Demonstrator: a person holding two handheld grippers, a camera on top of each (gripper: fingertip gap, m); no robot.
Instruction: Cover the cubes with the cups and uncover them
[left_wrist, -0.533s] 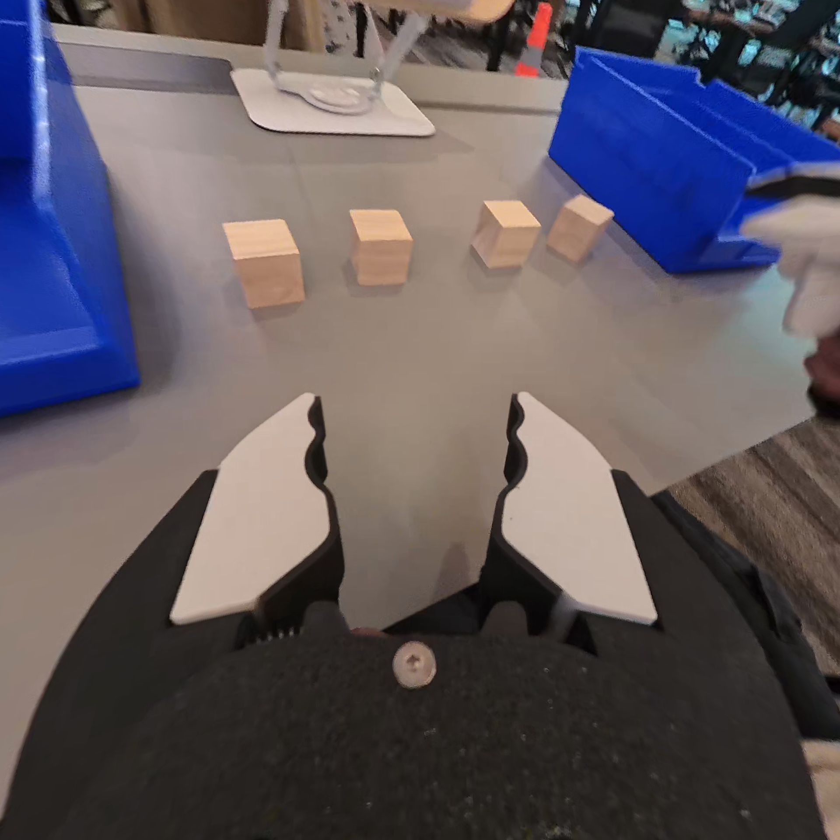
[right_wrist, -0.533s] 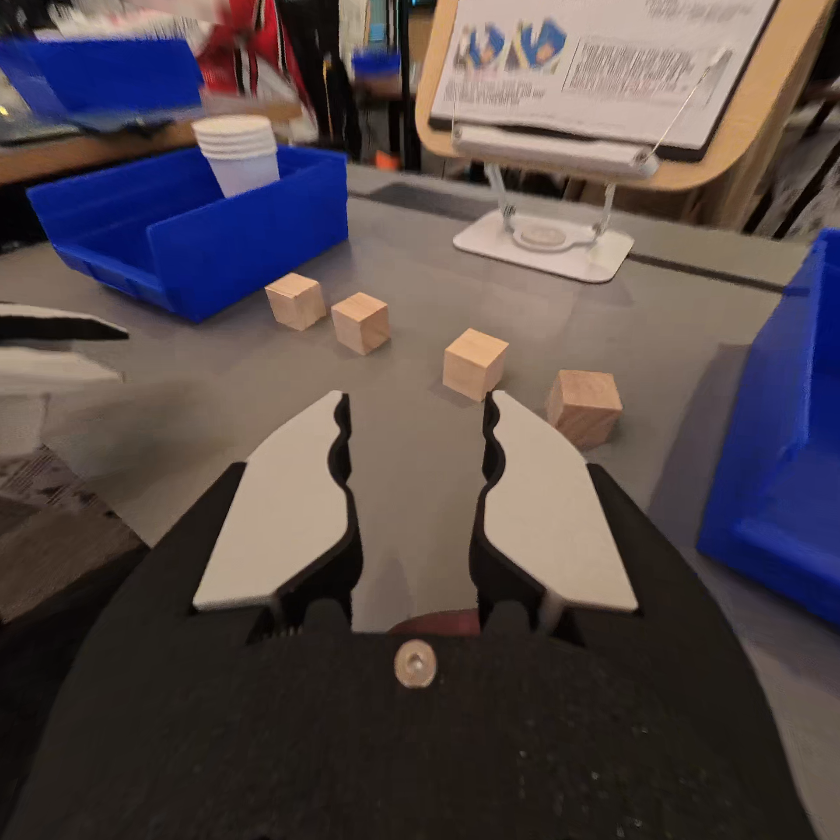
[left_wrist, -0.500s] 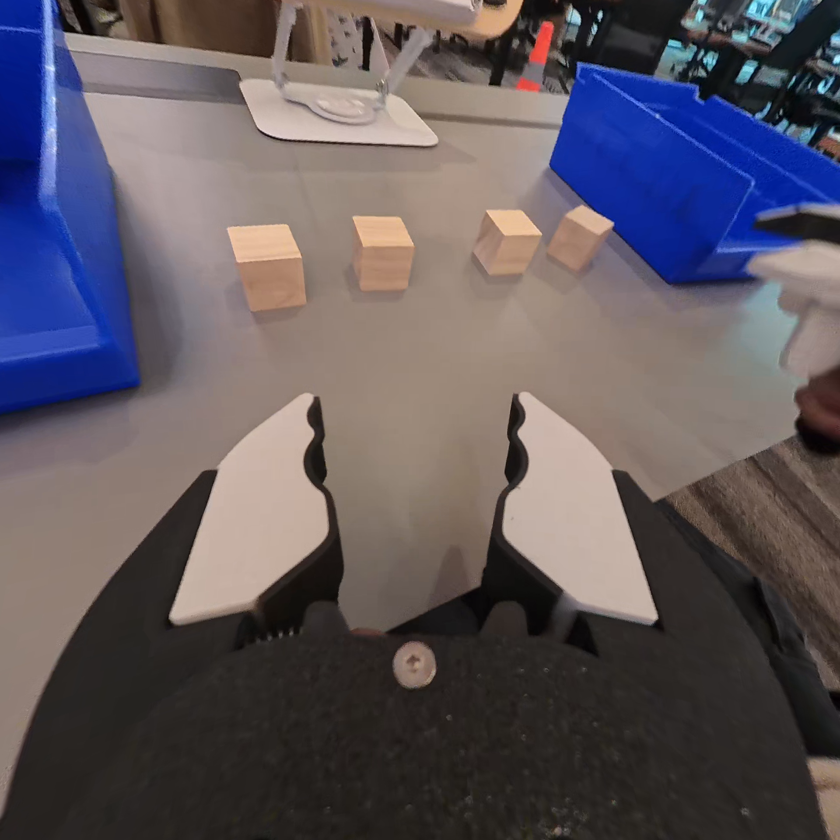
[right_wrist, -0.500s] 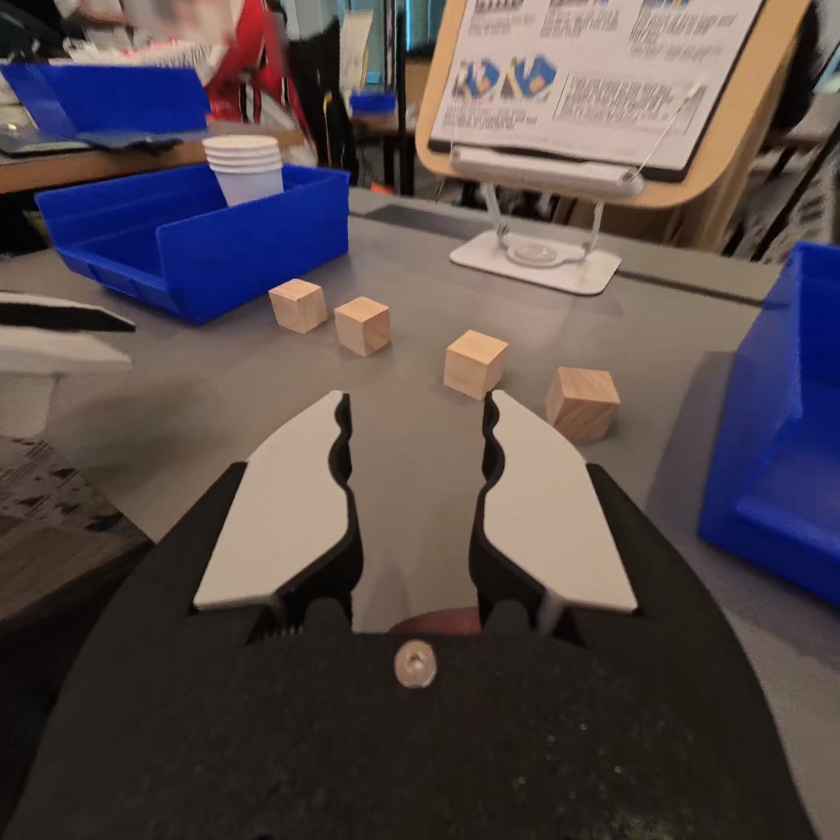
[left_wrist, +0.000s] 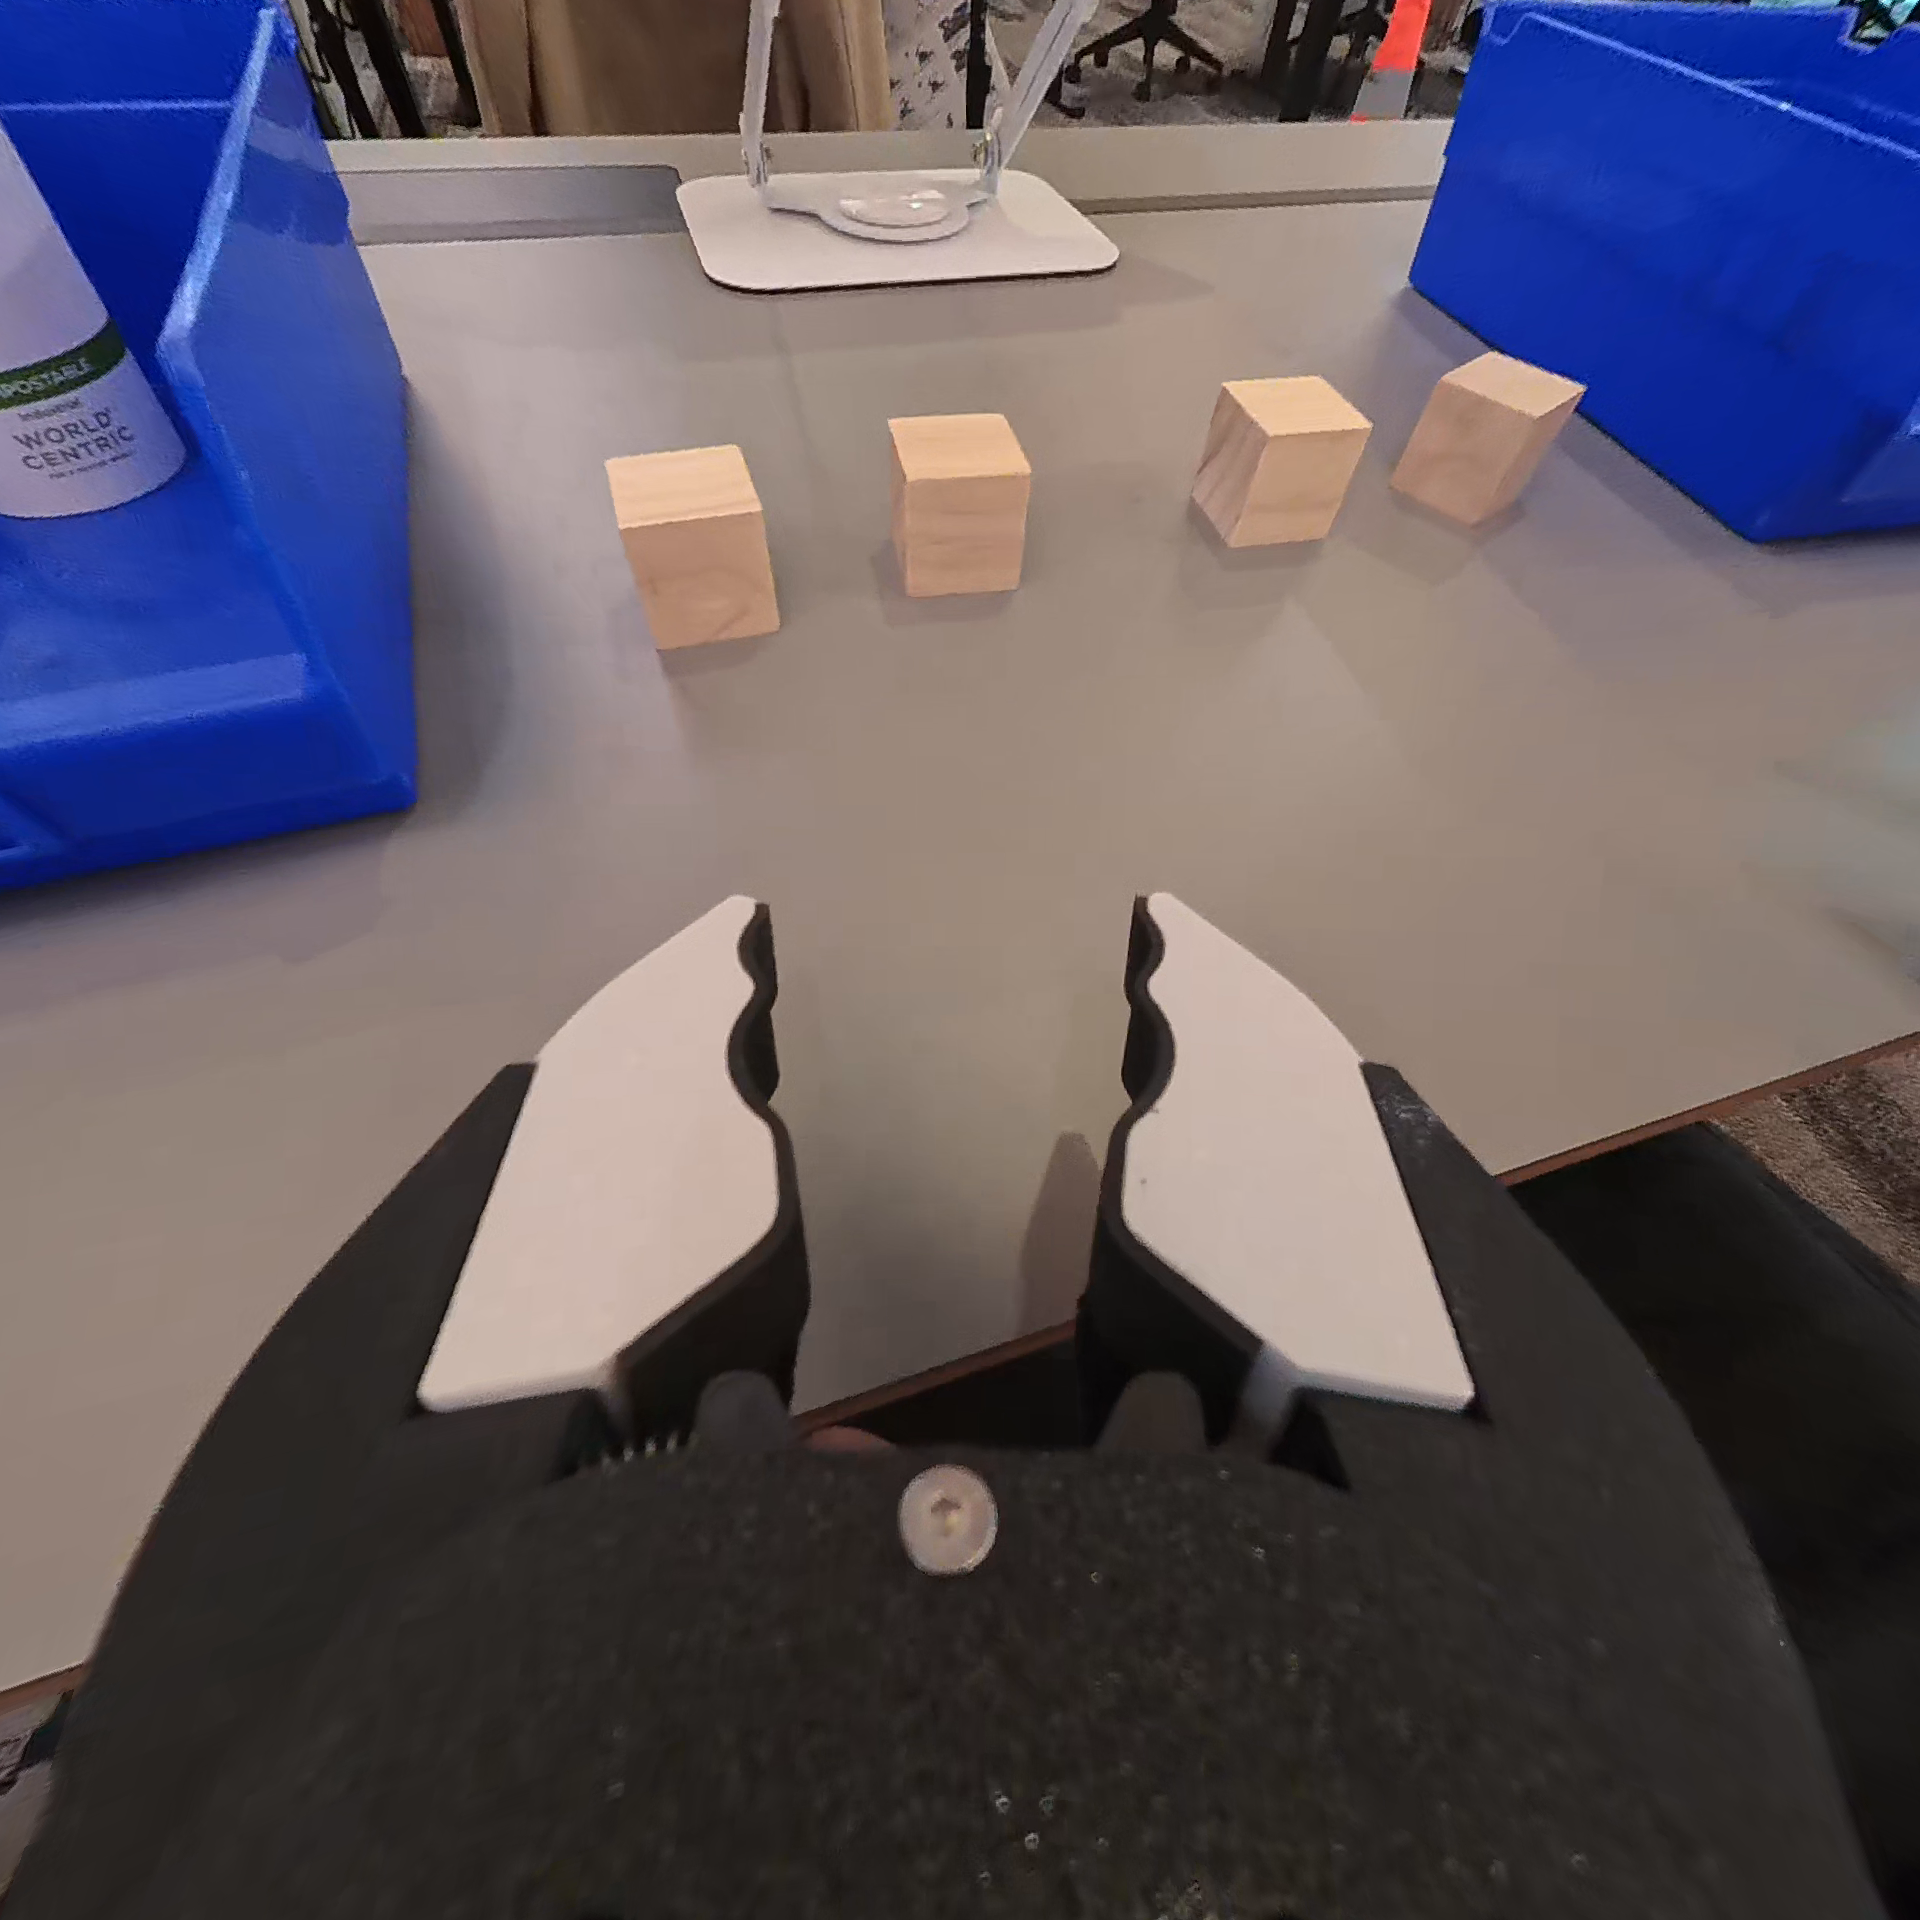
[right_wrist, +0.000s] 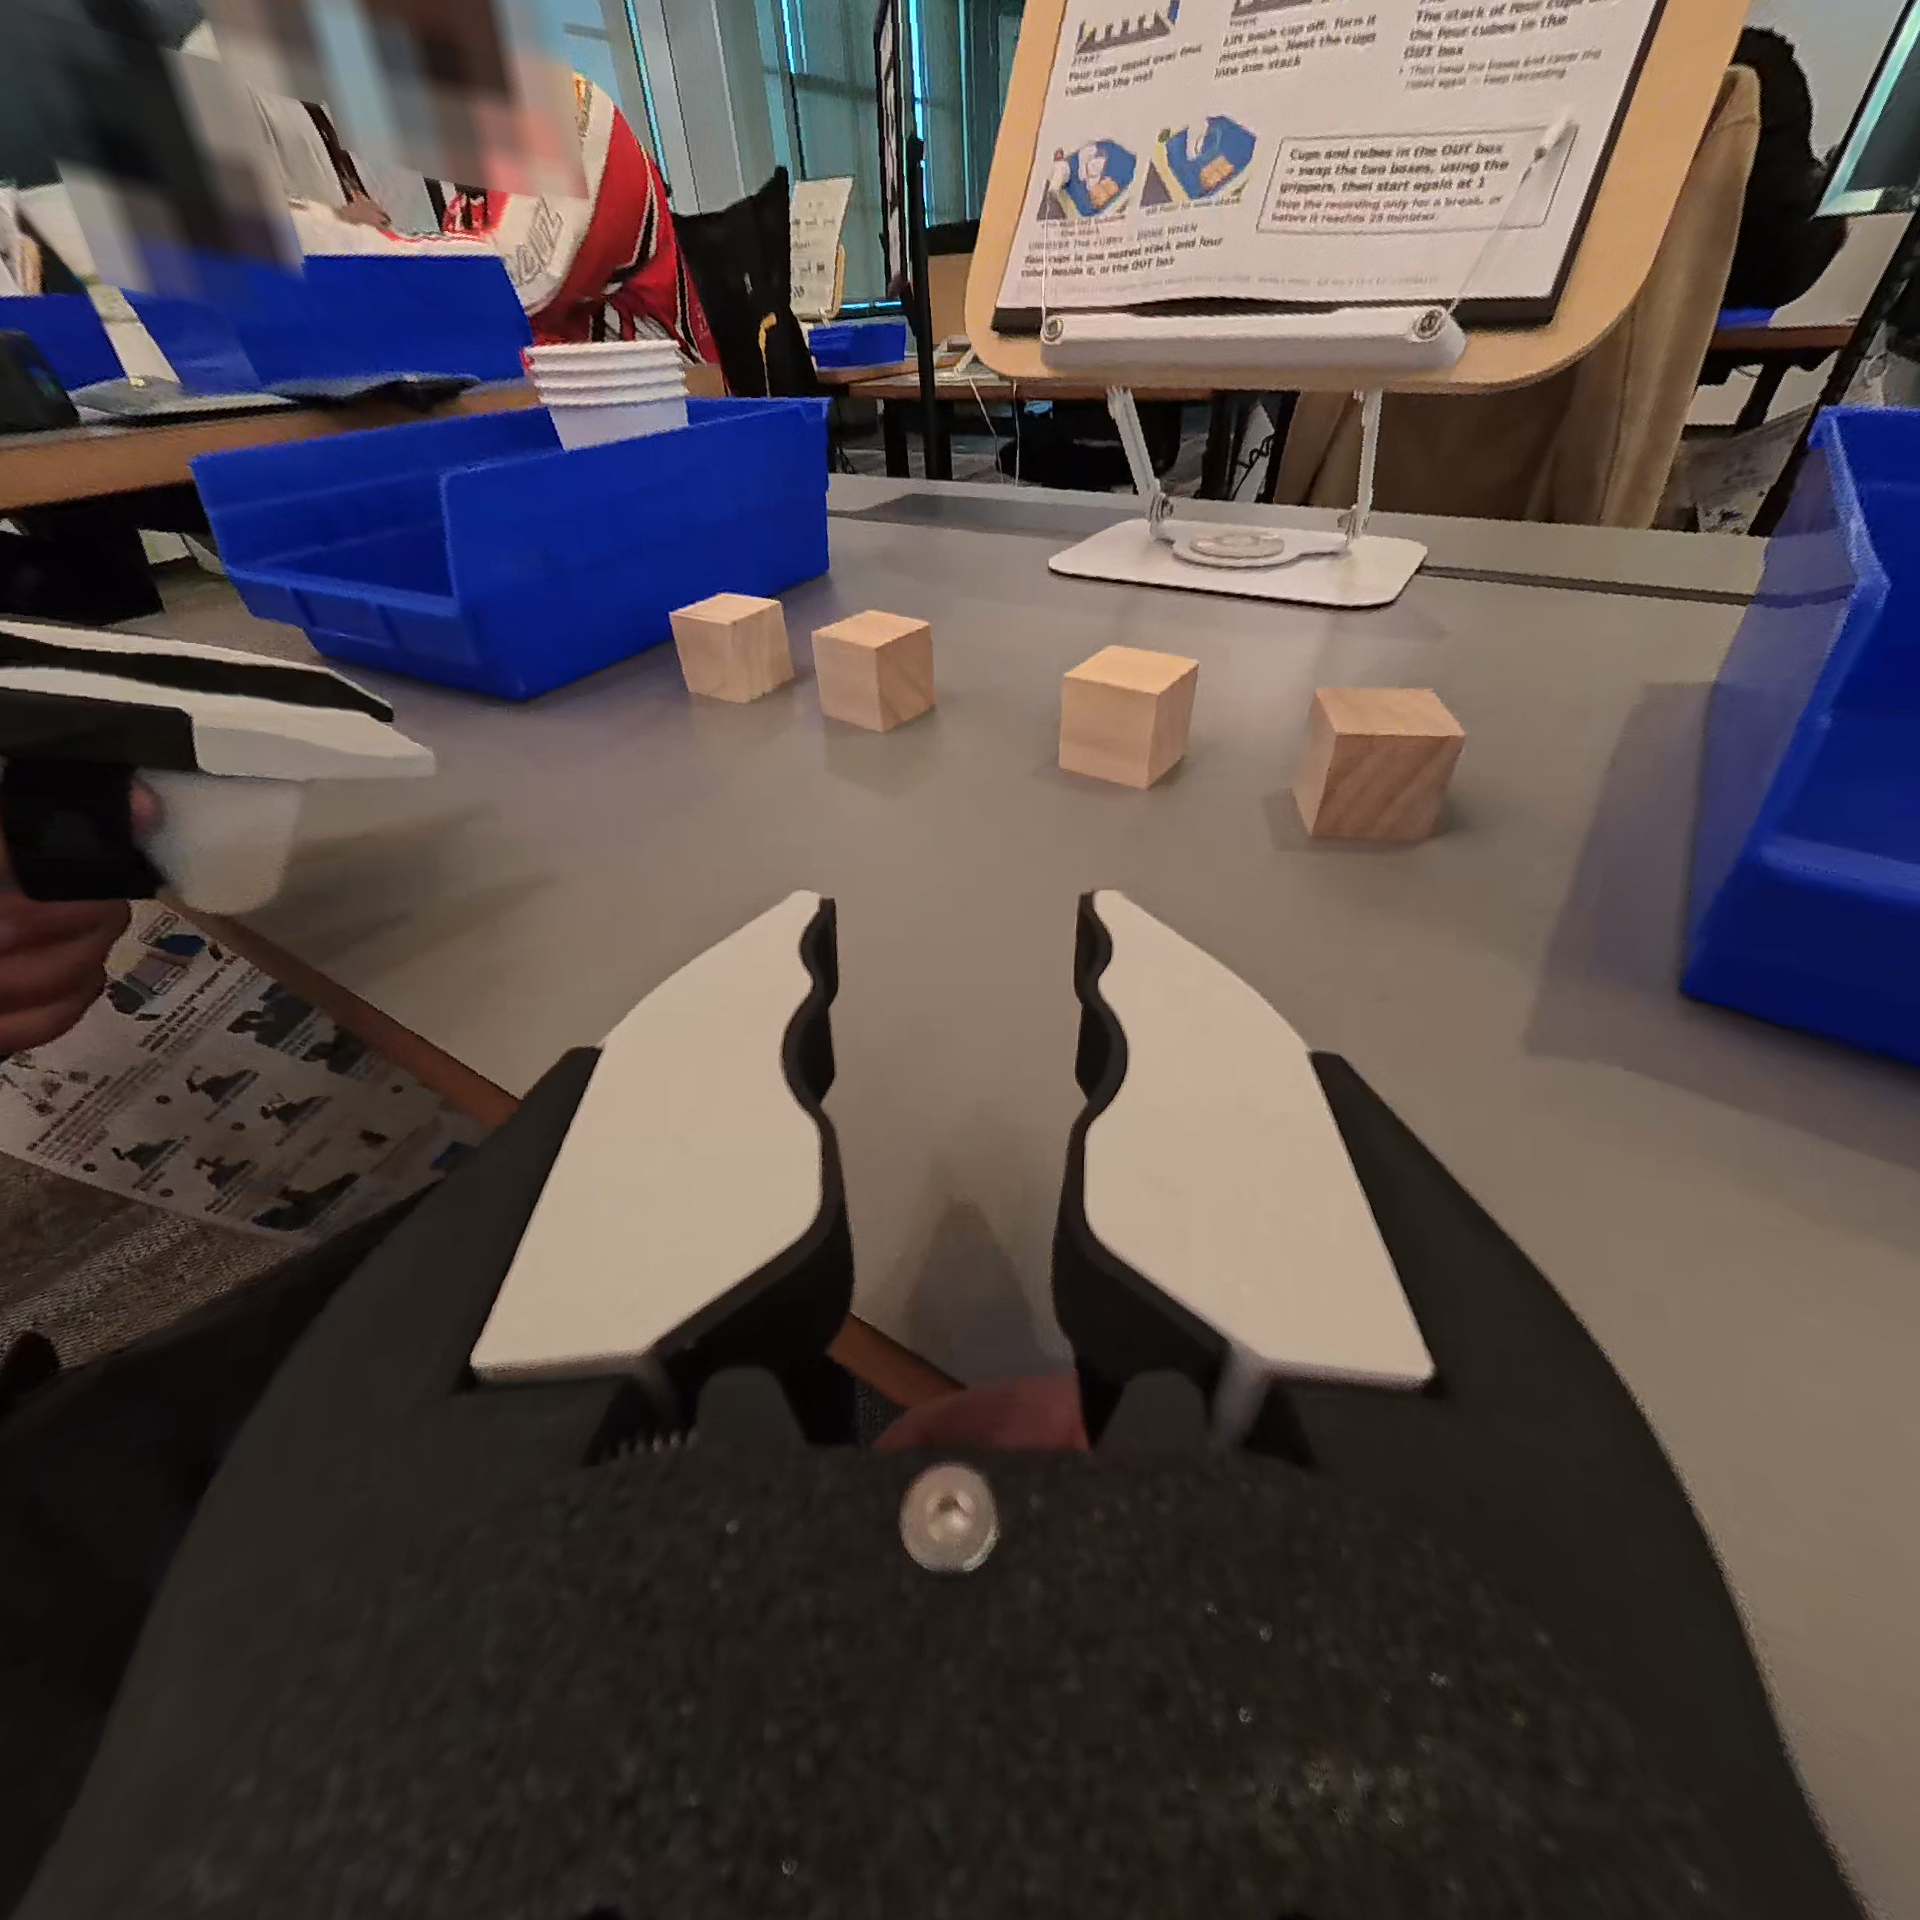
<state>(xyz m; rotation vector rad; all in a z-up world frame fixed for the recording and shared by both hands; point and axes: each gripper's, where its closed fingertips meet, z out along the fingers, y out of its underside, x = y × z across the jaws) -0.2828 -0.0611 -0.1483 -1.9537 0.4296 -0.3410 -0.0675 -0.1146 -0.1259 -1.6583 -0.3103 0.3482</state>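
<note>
1. Left gripper (left_wrist: 951, 914), black body with white finger plates: jaws apart, nothing between them, hovering over the near edge of the flat grey table (left_wrist: 1039, 779).
2. Right gripper (right_wrist: 954, 909), same build: jaws apart, nothing held, also above the table's near edge.
3. Four pale wooden cubes sit uncovered in a loose row ahead of both grippers, none touching another. From the left gripper: first cube (left_wrist: 694, 545) ahead-left, second cube (left_wrist: 959, 504) straight ahead, third cube (left_wrist: 1280, 460) and fourth cube (left_wrist: 1484, 436) ahead-right, these two turned at an angle.
4. Stack of white paper cups (right_wrist: 611, 393), nested, stands in the blue plastic bin (right_wrist: 499, 540) far ahead-left of the right gripper; the nearest cube lies just beside that bin.
5. From the left gripper, one white paper cup (left_wrist: 62, 416) shows in the bin at its left.
6. Second blue plastic bin (right_wrist: 1829, 790) right of the right gripper; contents not visible.
7. Wooden document stand with printed sheet (right_wrist: 1320, 187) beyond the cubes, on a white base.
8. The left gripper also shows at the right wrist view's left edge, held by a hand.
</note>
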